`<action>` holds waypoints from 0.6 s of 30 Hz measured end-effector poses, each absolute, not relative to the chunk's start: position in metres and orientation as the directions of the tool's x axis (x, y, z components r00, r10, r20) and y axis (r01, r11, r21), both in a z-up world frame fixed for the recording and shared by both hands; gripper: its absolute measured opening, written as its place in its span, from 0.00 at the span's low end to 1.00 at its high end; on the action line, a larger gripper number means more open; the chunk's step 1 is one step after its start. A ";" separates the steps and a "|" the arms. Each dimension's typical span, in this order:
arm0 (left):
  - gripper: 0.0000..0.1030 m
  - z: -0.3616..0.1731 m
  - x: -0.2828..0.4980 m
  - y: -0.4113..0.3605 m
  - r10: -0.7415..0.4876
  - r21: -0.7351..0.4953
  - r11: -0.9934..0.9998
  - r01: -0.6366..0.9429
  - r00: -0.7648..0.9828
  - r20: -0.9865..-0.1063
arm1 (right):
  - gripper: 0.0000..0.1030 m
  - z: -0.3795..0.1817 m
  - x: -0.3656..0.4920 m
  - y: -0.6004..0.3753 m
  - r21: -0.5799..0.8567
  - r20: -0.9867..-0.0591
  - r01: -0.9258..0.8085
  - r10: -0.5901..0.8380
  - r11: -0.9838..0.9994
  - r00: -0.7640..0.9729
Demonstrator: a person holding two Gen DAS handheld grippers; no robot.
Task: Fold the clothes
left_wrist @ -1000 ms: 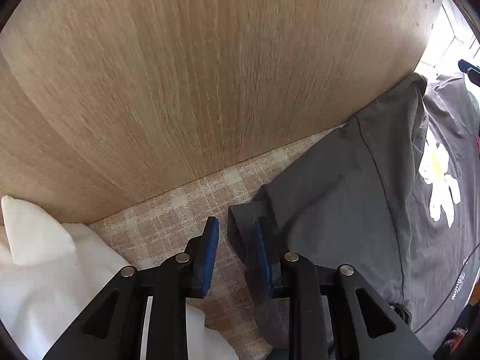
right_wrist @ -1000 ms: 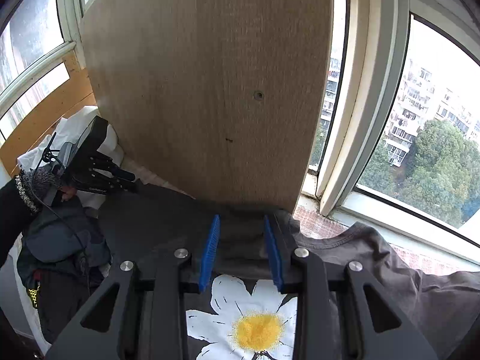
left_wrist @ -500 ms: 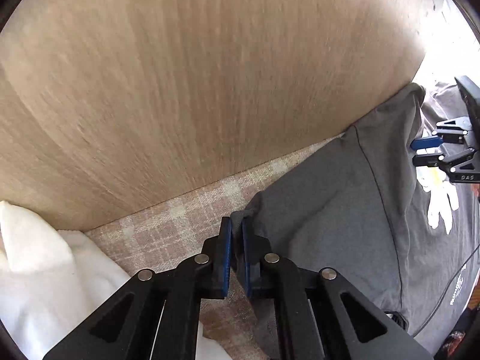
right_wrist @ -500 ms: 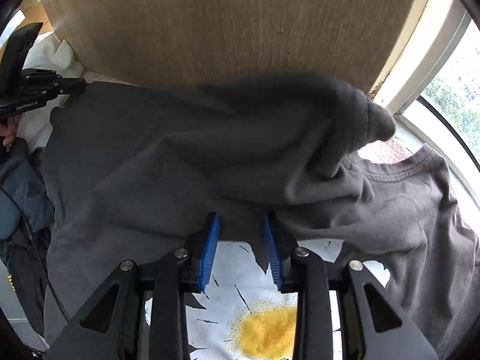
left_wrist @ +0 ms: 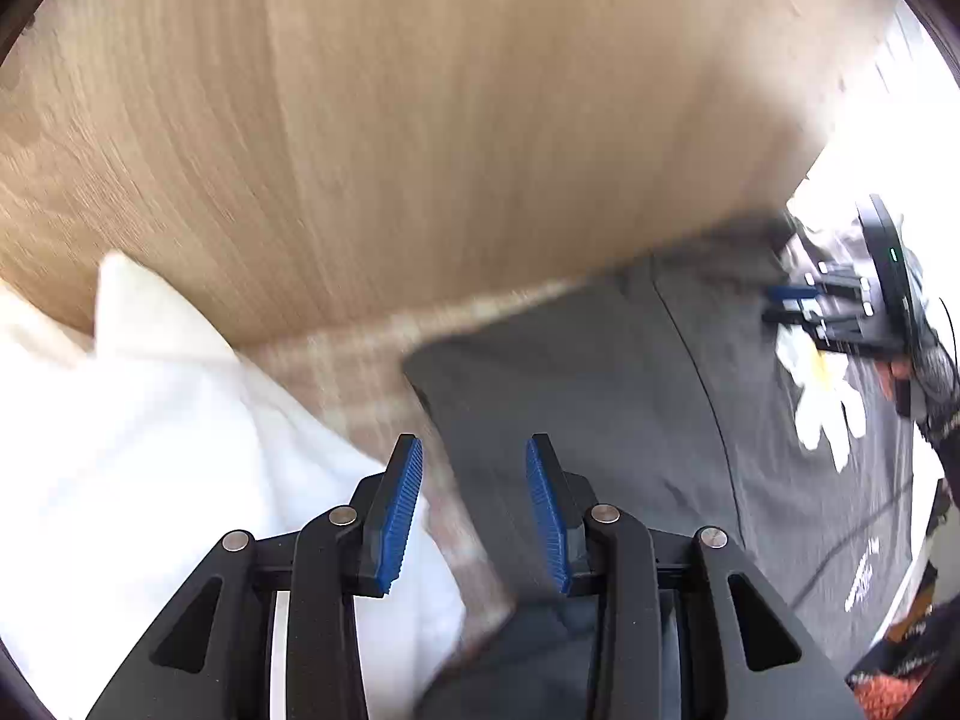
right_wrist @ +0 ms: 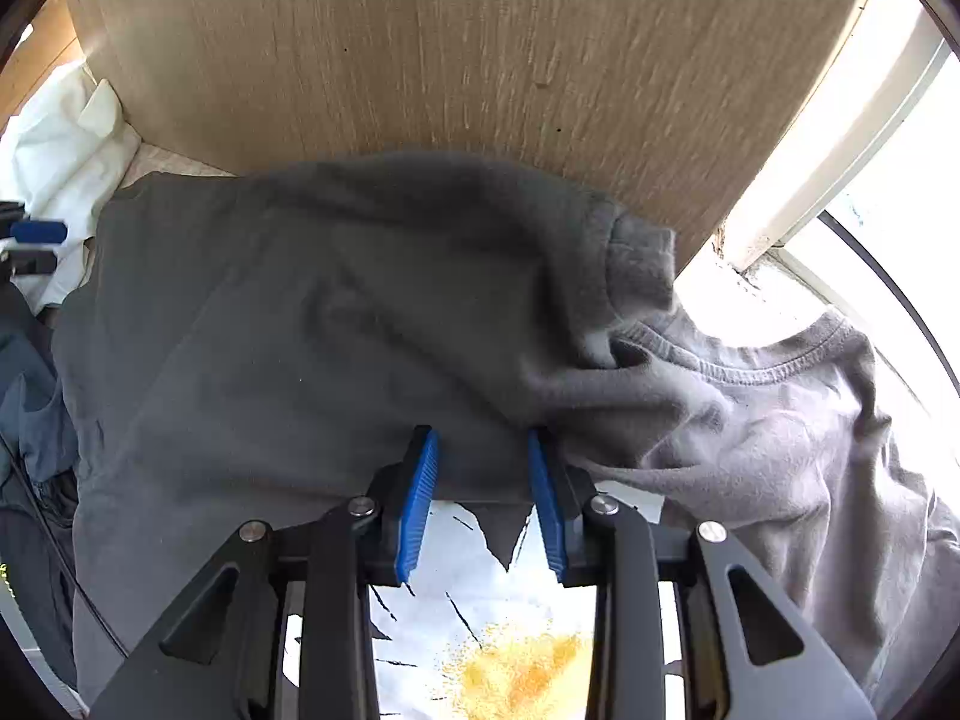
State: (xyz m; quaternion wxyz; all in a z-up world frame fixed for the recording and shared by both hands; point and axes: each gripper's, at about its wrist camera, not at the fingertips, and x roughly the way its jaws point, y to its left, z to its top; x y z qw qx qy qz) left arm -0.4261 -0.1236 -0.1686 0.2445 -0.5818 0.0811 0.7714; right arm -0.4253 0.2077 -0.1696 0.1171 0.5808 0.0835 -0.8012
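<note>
A dark grey T-shirt [left_wrist: 600, 396] with a white and yellow daisy print [left_wrist: 828, 414] lies on a checked cloth against a wooden board. My left gripper [left_wrist: 474, 510] is open above the shirt's left edge, holding nothing. In the right wrist view the shirt's side [right_wrist: 312, 324] is folded over the daisy print [right_wrist: 498, 660]. My right gripper [right_wrist: 483, 498] is open, its blue pads either side of the folded edge. The right gripper also shows in the left wrist view [left_wrist: 840, 312], blurred. The left gripper's blue pad [right_wrist: 36, 234] shows at the left of the right wrist view.
A wooden board [left_wrist: 420, 120] stands upright right behind the shirt. White fabric [left_wrist: 150, 450] lies bunched at the left. A window frame [right_wrist: 840, 138] and bright glass are at the right. Dark blue clothing [right_wrist: 30, 408] lies at the left edge.
My left gripper, shut on the shirt's edge half a second ago, has opened, let it go and drawn back. My right gripper has stayed open over the folded-over side.
</note>
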 end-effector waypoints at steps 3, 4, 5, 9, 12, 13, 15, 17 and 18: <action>0.34 -0.184 -0.385 -0.106 0.212 -0.125 -0.858 -0.498 -0.121 -0.970 | 0.30 -0.160 -0.419 0.204 0.009 -0.945 0.273 -0.098 -0.962 -0.313; 0.34 -0.188 -0.378 -0.107 0.198 -0.120 -0.861 -0.494 -0.108 -0.974 | 0.30 -0.154 -0.415 0.201 0.035 -0.940 0.276 -0.125 -0.961 -0.318; 0.34 -0.190 -0.373 -0.109 0.198 -0.124 -0.863 -0.489 -0.101 -0.975 | 0.30 -0.147 -0.411 0.198 0.065 -0.934 0.283 -0.158 -0.957 -0.320; 0.41 -0.186 -0.374 -0.115 0.283 -0.218 -0.881 -0.421 -0.098 -0.954 | 0.30 -0.123 -0.393 0.175 0.156 -0.912 0.339 -0.267 -0.928 -0.310; 0.43 -0.189 -0.378 -0.102 0.280 -0.212 -0.868 -0.449 -0.090 -0.956 | 0.30 -0.112 -0.381 0.157 0.189 -0.905 0.385 -0.312 -0.903 -0.288; 0.43 -0.192 -0.378 -0.096 0.268 -0.200 -0.861 -0.469 -0.083 -0.960 | 0.30 -0.110 -0.378 0.153 0.188 -0.905 0.396 -0.315 -0.899 -0.286; 0.37 -0.198 -0.379 -0.089 0.258 -0.187 -0.847 -0.498 -0.076 -0.963 | 0.30 -0.104 -0.371 0.147 0.176 -0.905 0.410 -0.311 -0.895 -0.290; 0.09 -0.204 -0.381 -0.083 0.249 -0.177 -0.832 -0.526 -0.069 -0.966 | 0.30 -0.100 -0.366 0.146 0.163 -0.906 0.415 -0.302 -0.895 -0.295; 0.08 -0.204 -0.381 -0.082 0.247 -0.172 -0.829 -0.531 -0.072 -0.966 | 0.30 -0.099 -0.366 0.147 0.165 -0.907 0.412 -0.302 -0.896 -0.294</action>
